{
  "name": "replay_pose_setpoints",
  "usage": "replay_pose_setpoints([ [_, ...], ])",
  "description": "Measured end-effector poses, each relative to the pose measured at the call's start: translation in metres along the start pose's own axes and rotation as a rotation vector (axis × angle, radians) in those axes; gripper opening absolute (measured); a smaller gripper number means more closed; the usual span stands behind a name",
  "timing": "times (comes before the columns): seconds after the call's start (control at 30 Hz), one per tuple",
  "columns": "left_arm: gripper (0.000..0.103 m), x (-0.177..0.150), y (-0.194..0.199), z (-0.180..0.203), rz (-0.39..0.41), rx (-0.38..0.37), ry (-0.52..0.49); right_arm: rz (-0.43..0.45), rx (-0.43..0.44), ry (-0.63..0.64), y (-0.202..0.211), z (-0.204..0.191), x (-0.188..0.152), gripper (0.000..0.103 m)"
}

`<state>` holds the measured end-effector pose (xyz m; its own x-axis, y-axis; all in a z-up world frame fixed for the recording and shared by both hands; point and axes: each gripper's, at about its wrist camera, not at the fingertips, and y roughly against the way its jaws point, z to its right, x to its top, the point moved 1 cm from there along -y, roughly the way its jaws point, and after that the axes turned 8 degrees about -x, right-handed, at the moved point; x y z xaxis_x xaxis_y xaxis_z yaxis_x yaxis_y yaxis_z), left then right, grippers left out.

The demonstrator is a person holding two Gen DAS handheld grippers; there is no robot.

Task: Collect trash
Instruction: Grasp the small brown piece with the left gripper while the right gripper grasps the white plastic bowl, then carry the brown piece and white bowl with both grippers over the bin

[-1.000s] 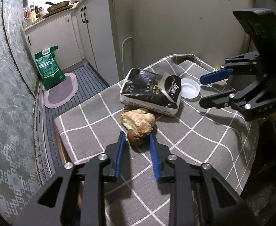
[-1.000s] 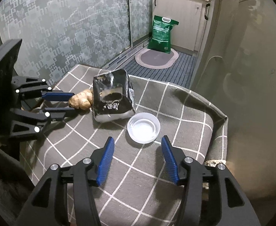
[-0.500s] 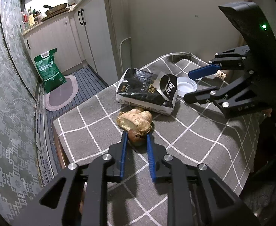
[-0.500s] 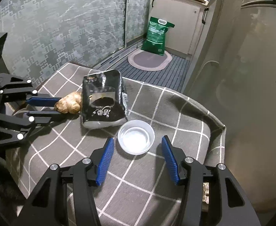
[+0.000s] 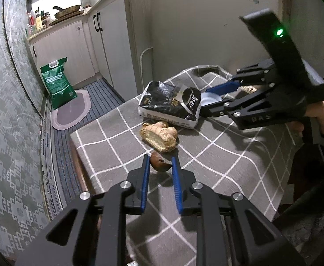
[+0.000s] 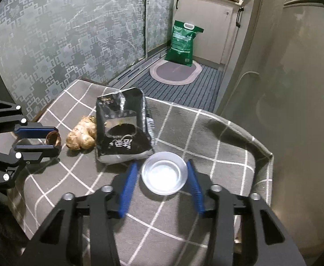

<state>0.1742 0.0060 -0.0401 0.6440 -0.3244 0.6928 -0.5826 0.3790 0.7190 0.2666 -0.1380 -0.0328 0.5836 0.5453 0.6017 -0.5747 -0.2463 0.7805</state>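
Grey checked cloth covers the counter (image 6: 217,137), which stands in a narrow kitchen with patterned sliding panels on one side and pale cabinets on the other. On the floor beyond, a green sack (image 6: 181,44) leans on an oval mat (image 6: 175,73).

On the cloth lies a crumpled black packet (image 6: 123,130), with a knob of ginger (image 5: 159,136) just beside it. The left tool (image 5: 160,166) has its blue pads drawn narrow on a small brown shell-like scrap (image 5: 158,164), perhaps a nutshell, though the view is too coarse to be sure; it sits close to the ginger but apart from it.

The right tool (image 6: 164,173) straddles a small white dish (image 6: 164,173) near the packet's lower edge. Its jaws are closing, the dish between them, a thin gap showing on each side.
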Motion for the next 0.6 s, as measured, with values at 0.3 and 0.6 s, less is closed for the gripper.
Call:
replay_pose_setpoints([
  [0.3, 0.021, -0.008, 0.023, -0.004, 0.026, 0.004, 0.022, -0.041, -0.007, 0.0, 0.017, -0.014, -0.002, 0.039],
  [0.6, 0.021, -0.02, 0.046, -0.008, 0.044, 0.04, 0.039, -0.017, 0.063, 0.009, 0.046, -0.046, 0.004, 0.039],
])
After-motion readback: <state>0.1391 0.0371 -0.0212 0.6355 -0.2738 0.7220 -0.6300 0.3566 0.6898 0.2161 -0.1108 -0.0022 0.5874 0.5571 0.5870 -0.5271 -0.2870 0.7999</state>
